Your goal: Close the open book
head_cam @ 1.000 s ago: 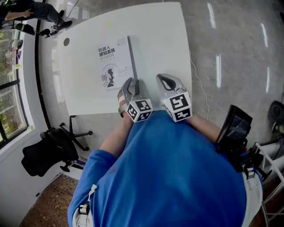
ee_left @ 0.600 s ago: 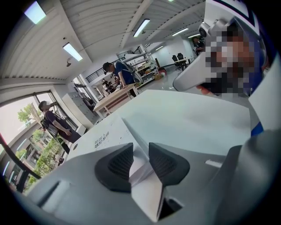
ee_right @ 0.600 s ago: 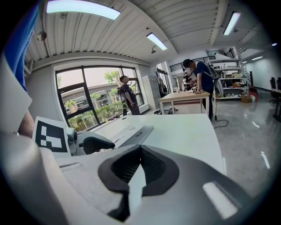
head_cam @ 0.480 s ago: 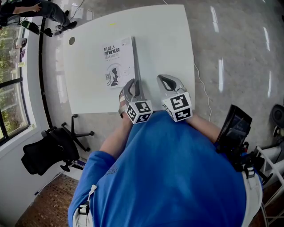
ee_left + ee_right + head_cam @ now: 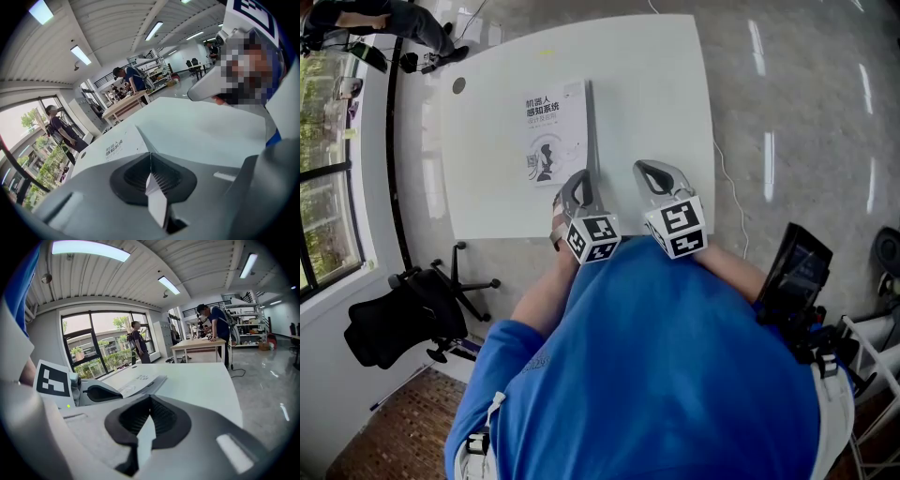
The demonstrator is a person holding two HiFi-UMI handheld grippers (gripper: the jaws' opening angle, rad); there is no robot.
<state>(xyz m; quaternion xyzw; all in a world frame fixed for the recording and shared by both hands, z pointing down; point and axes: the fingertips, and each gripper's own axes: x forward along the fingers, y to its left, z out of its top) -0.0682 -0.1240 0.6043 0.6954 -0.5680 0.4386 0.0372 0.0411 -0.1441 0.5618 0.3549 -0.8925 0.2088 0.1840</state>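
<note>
The white tabletop [image 5: 647,112] carried one book [image 5: 553,131], which lay closed and cover up, in from every edge and a little nearer the left one. The left claw [image 5: 578,175] was at the book's near corner by the spine; its jaws had just been closing and met on nothing. Just beside it, the right claw [image 5: 647,167] was pressed together too, empty, nearer the tabletop's near edge.

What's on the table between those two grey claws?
Nothing: the head view shows only bare white table between the left gripper and the right gripper.
</note>
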